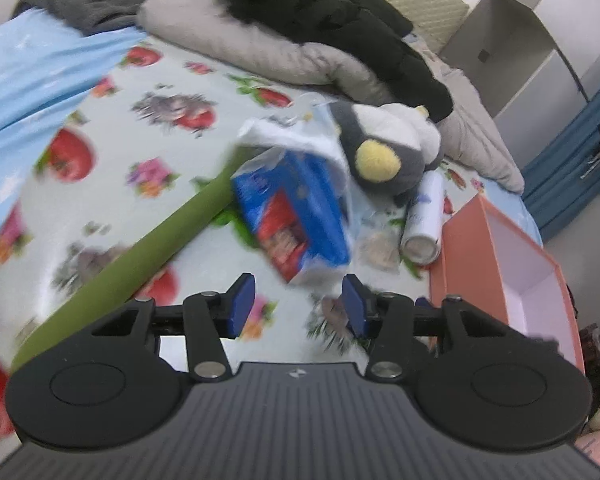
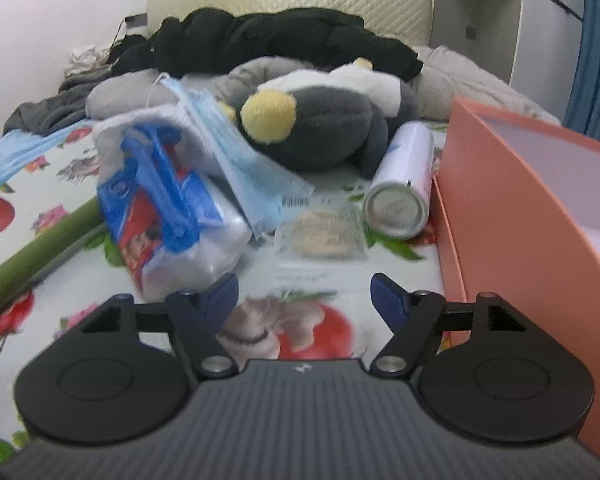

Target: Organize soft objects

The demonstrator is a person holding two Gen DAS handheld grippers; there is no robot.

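Note:
A grey and white plush penguin (image 1: 384, 156) (image 2: 320, 128) with a yellow beak lies on the flower-print bed sheet (image 1: 148, 128). In front of it sits a blue and red pack of tissues (image 1: 296, 216) (image 2: 172, 216), with a light blue face mask (image 2: 240, 160) draped over it. My left gripper (image 1: 299, 306) is open just short of the pack's near end, nothing between its pads. My right gripper (image 2: 304, 292) is open too and hangs over bare sheet, with the pack ahead to its left.
An open orange box (image 1: 468, 248) (image 2: 520, 208) stands on the right. Beside it lie a white spray can (image 1: 424, 216) (image 2: 404, 188) and a clear packet (image 2: 320, 236). A green tube (image 1: 140, 256) (image 2: 40, 244) lies on the left. Black clothes (image 2: 280, 36) and a grey quilt (image 1: 240, 40) are piled behind.

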